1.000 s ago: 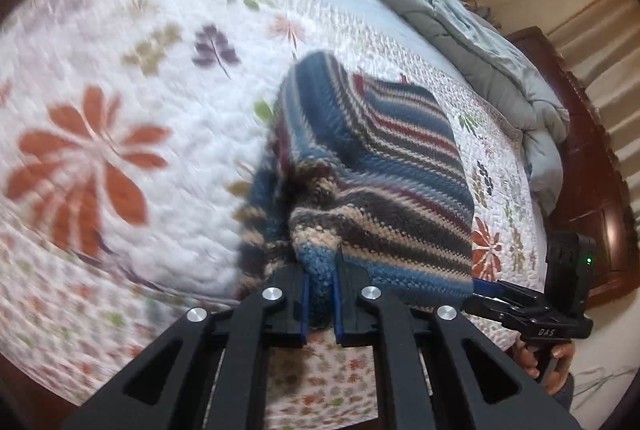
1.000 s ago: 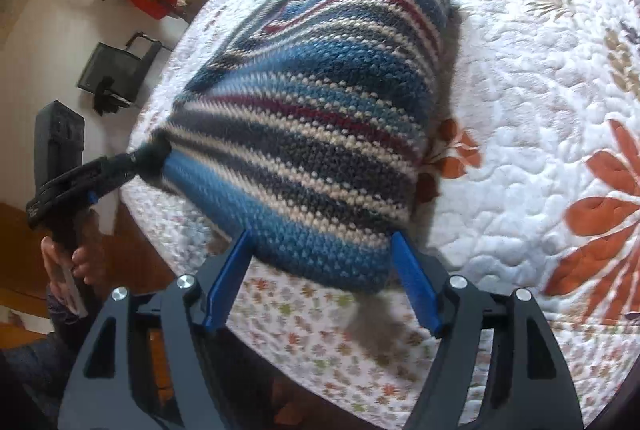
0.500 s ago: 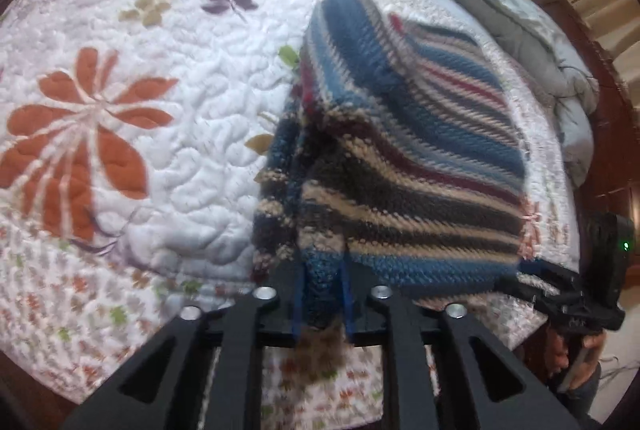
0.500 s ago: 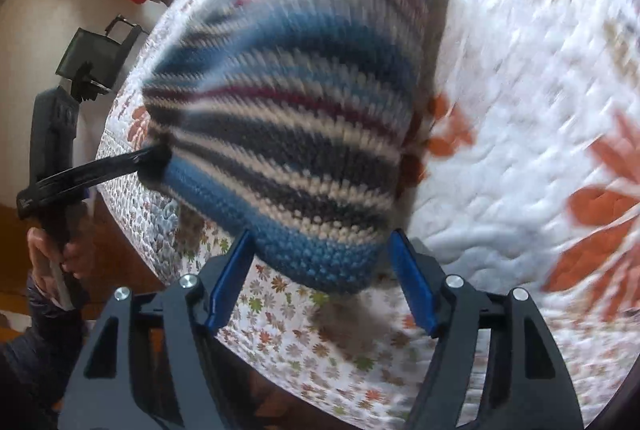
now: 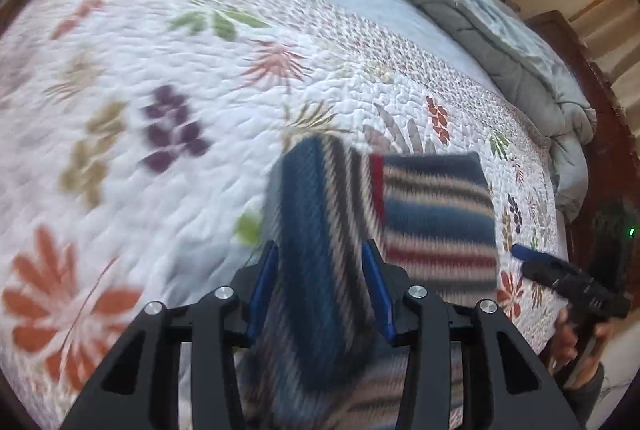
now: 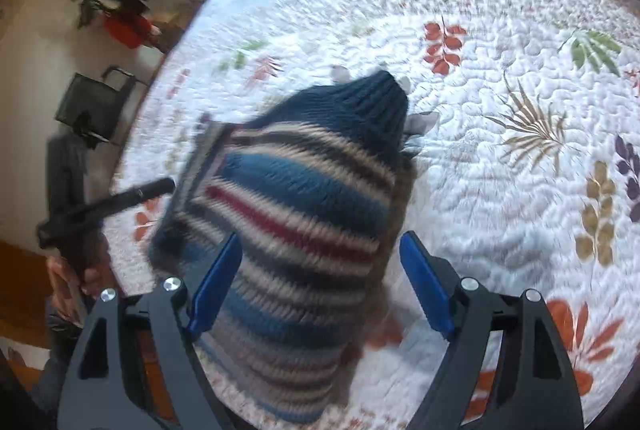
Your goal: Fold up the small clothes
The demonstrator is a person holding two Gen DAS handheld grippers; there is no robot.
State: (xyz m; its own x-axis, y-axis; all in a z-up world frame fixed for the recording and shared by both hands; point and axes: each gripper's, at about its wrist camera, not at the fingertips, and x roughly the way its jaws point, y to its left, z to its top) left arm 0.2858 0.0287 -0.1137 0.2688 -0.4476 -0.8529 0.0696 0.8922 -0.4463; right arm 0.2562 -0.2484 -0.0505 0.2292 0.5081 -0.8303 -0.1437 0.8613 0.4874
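At the bottom of the left wrist view, the left gripper (image 5: 322, 284) stands parted, its blue pads on either side of a fold of the striped knit garment (image 5: 320, 230) with a gap showing on each side; it clamps nothing as far as these blurred pictures show. In the right wrist view the right gripper (image 6: 320, 286) is spread wide, the garment (image 6: 304, 214) lying between its fingers and touching neither pad (motion blur makes the contact hard to be sure of). So the knit seems to rest loose on the floral quilt (image 5: 140, 158), near the lower edge of the bed, a dark blue ribbed end (image 6: 372, 102) pointing toward the middle of the frame.

The risk, as I judge it: with neither tool gripping, the thick springy knit may unroll or slump, spoiling the fold. A careless regrasp could pinch several layers, or the quilt beneath, and drag everything askew. The garment lies close to the bed edge at lower frame, so a tug that way could pull it off.

Farther off, a grey duvet (image 5: 500, 30) is heaped at the upper right, well apart
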